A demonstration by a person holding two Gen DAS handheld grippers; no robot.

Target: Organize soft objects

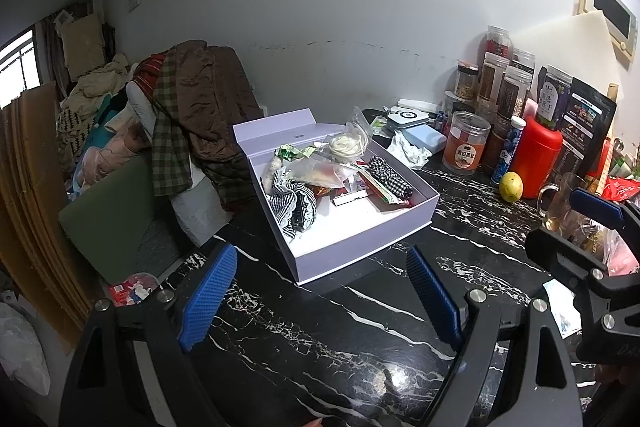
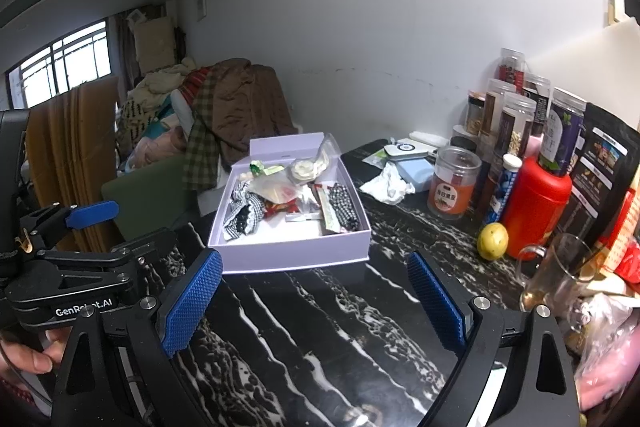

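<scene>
Checked cloth first: a black-and-white gingham fabric roll (image 1: 390, 175) lies in the right half of the open pale lilac cardboard box (image 1: 360, 247), against its right wall. Its long axis runs front-to-back along that wall, near end toward the grippers. Likely light, limp, squashy; pinch it mid-length across the short axis so neither end droops far. A second soft item, a striped black-and-white ruffled cloth (image 1: 294, 205), is crumpled at the left side of the same box with no clear long axis, folds pointing every way. Probably floppy and light; grab a raised fold at the top, not the edge trim.

Between the two cloths sit a frosted plastic pouch (image 1: 320, 174), a clear bag holding a cream coil (image 1: 347, 143), and flat snack packets (image 1: 384, 191). These look slick and crinkly and may slide or come along with the fabric.

The box rests on a black marble-pattern table (image 1: 320, 339), lid flap standing up at the back.

Left gripper (image 1: 320, 291) is released, blue pads wide apart, nothing between them, short of the box's near corner. Right gripper (image 2: 318, 301) is likewise spread and empty, just before the box's front wall.

Right of the box: a crumpled white tissue (image 1: 408, 149), an orange-labelled clear jar (image 1: 466, 143), a red canister (image 1: 534, 157), a yellow-green fruit (image 1: 511, 187), a glass mug (image 1: 560, 201).
</scene>
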